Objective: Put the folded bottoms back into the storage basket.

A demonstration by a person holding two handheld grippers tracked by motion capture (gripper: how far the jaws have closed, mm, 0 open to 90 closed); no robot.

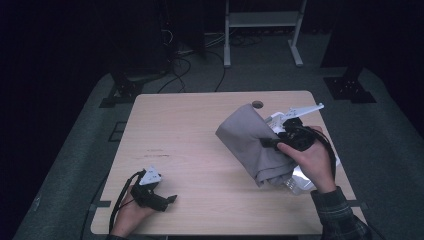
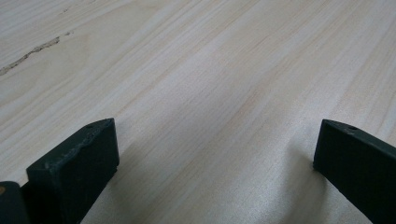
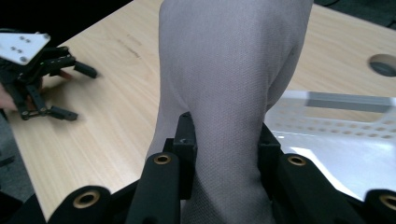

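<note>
So the grey cloth (image 1: 250,145) is hanging off the right gripper (image 1: 274,143), over at about 3 o'clock on the desk (image 1: 190,150), draped partly over a white perforated basket (image 1: 300,177). In the right gripper view the jaws are partway closed and pinching a bunched fold of it (image 3: 229,93), fabric packed tight between the pads.

Handling-wise I'd guess it's light and totally floppy, no stiffness at all. It sags and folds wherever it isn't supported. Fine knit, so probably not slippery, and nothing fragile about it. One pinch point just gives you a dangling bundle, so to spread or fold it I'd grab a free corner or edge with the other hand.

Left gripper (image 1: 167,200) is parked around 7 o'clock, well apart from the cloth, jaws wide open over bare desk, holding nothing.
</note>
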